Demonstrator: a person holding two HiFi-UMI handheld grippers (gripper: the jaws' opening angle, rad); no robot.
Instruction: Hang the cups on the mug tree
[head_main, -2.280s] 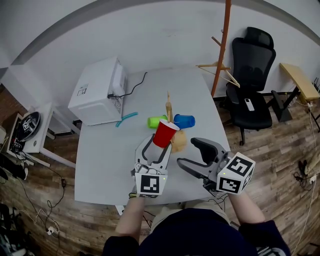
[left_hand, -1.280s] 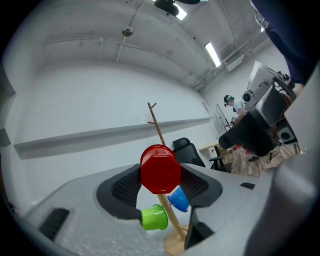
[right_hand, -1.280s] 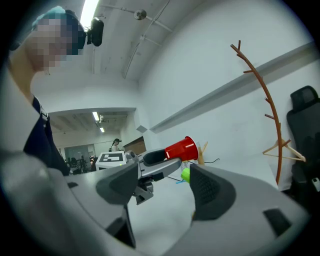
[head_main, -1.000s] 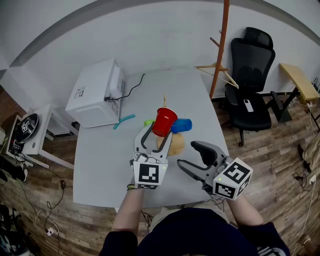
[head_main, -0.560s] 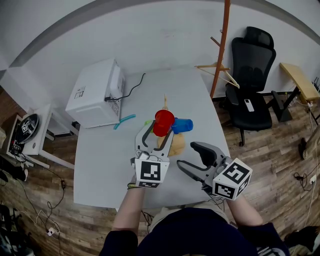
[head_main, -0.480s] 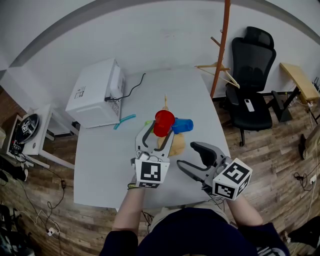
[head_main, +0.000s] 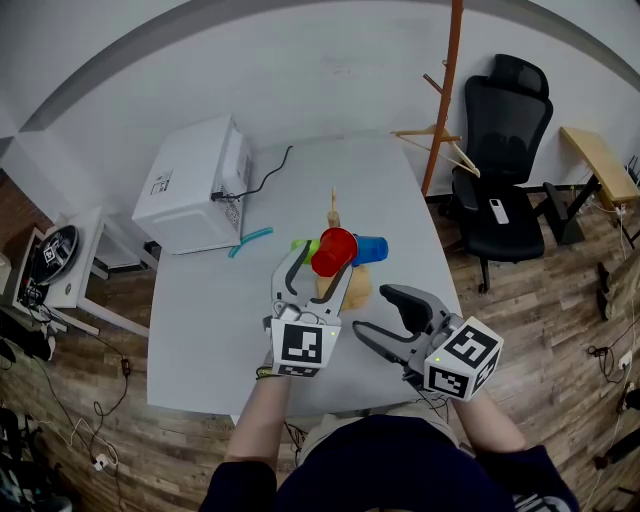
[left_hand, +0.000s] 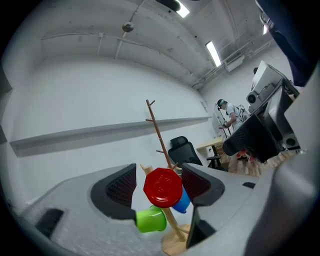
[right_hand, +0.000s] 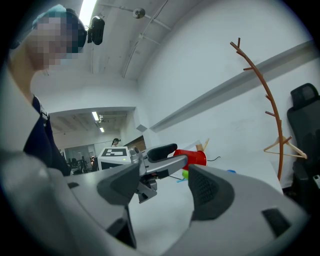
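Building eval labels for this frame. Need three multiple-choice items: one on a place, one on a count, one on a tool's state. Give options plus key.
1. Where is the red plastic cup?
A) lying on the white table top
B) between the jaws of the left tool, at the wooden mug tree
C) on the black office chair

2. How many plastic cups are in view?
A) two
B) three
C) four

3. What state is the right tool in?
A) shut on a cup
B) shut, empty
C) open, empty

Key:
1 B: the left gripper view shows the cup between that tool's jaws, which have just been opening; a gap shows at the left pad.
2 B: the red one, a green plastic cup and a blue plastic cup.
3 C: the right gripper view shows its jaws apart with nothing between them.
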